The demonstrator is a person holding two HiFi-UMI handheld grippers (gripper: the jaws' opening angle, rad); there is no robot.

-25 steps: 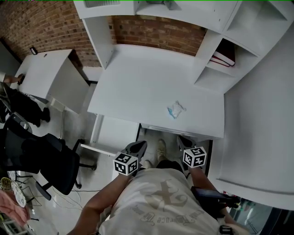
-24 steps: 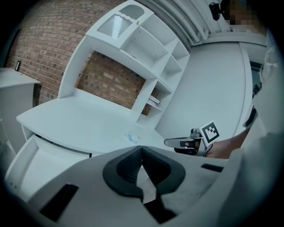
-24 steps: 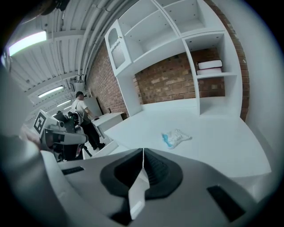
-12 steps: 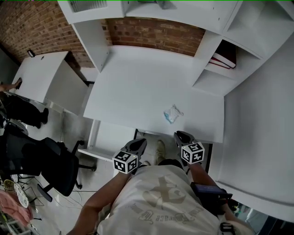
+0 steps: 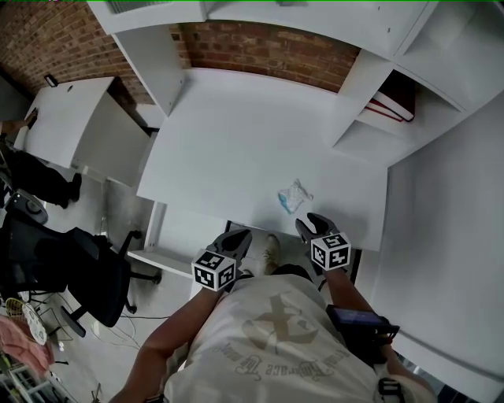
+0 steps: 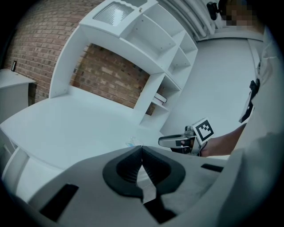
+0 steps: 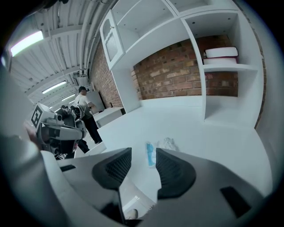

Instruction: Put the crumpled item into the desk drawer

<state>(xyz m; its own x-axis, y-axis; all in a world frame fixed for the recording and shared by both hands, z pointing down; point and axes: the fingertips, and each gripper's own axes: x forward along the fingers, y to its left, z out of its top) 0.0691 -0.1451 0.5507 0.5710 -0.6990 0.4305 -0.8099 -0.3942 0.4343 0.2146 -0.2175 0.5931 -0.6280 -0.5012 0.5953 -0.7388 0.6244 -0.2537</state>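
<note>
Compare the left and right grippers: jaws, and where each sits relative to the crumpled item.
Jaws: the left gripper has its jaws closed together; the right gripper has them apart, having just been opening, with nothing between them.
Position: the right gripper points at the crumpled item on the desk, close behind it; the left gripper sits further off to the side.
Both are empty, at the desk's front edge.

- The broad white desktop (image 5: 236,134) lies open between a left upright panel (image 5: 153,67) and a right-hand shelf unit (image 5: 358,90). A crumpled item (image 5: 293,197) sits near its front edge.
- A brick wall (image 5: 268,47) closes the back, and an overhead shelf (image 5: 315,16) caps the space.
- Books (image 5: 398,98) take up part of the right cubby.
- An office chair (image 5: 71,275) stands on the floor at left, well apart from the desk.
</note>
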